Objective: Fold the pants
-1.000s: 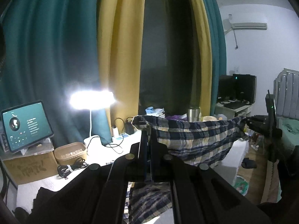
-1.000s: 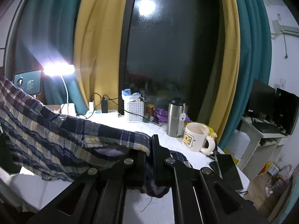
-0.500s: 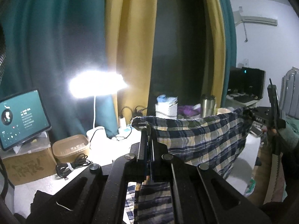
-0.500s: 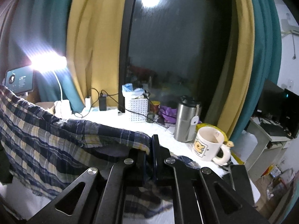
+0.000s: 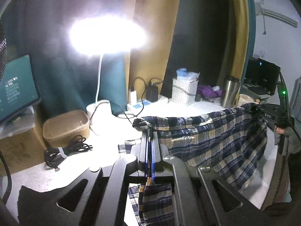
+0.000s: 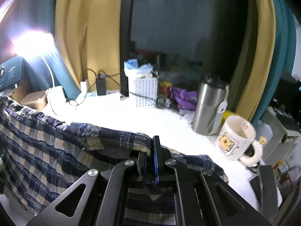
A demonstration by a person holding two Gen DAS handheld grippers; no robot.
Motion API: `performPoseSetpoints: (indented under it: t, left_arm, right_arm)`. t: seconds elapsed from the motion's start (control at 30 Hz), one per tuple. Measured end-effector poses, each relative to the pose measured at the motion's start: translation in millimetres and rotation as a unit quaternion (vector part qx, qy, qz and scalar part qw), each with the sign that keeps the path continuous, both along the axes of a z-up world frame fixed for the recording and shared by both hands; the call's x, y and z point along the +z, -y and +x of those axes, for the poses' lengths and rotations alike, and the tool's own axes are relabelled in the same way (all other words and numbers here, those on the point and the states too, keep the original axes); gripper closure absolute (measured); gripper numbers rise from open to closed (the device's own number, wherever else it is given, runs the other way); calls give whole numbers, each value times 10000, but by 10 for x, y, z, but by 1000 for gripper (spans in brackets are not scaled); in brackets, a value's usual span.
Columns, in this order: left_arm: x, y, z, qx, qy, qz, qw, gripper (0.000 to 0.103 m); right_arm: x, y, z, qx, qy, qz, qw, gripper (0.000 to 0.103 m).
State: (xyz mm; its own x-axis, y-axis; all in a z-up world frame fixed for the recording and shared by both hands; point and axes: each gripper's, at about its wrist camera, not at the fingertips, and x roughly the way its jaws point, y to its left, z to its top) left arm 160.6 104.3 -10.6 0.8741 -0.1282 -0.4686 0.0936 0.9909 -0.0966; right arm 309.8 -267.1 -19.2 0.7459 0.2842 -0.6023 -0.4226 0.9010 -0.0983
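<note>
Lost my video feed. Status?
Left gripper and right gripper shut on pants, stretched over table. Mug and flask nearby.

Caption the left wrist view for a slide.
Left gripper and right gripper hold plaid pants stretched above the white table.

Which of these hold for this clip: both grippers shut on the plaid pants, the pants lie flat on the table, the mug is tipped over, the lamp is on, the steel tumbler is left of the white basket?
1. Both the left gripper and the right gripper are shut on the blue-and-cream plaid pants. True.
2. The pants lie flat on the white table. False: they hang stretched between the grippers.
3. The cream cartoon mug is tipped over. False: it stands upright.
4. The white desk lamp is on. True.
5. The stainless steel tumbler is left of the white lattice basket. False: it is right of it.
</note>
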Motion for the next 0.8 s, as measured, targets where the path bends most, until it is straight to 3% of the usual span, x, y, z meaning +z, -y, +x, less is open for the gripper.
performPoseSetpoints:
  t: [0.43,0.47,0.8]
  left_arm:
    - [-368,-197,716,178,-575,137,9981,102]
    - [-397,-226,764,193,-616,133,9978,102]
    - [-880,-395,1174,374,-1225,121,9917,102]
  right_arm:
    - [-448,-363,796,21,-526,18,9986,98]
    - [-484,-397,851,56,-348,127,9993,98]
    - [-864,-639,1212,75,-802,-133,9967,98]
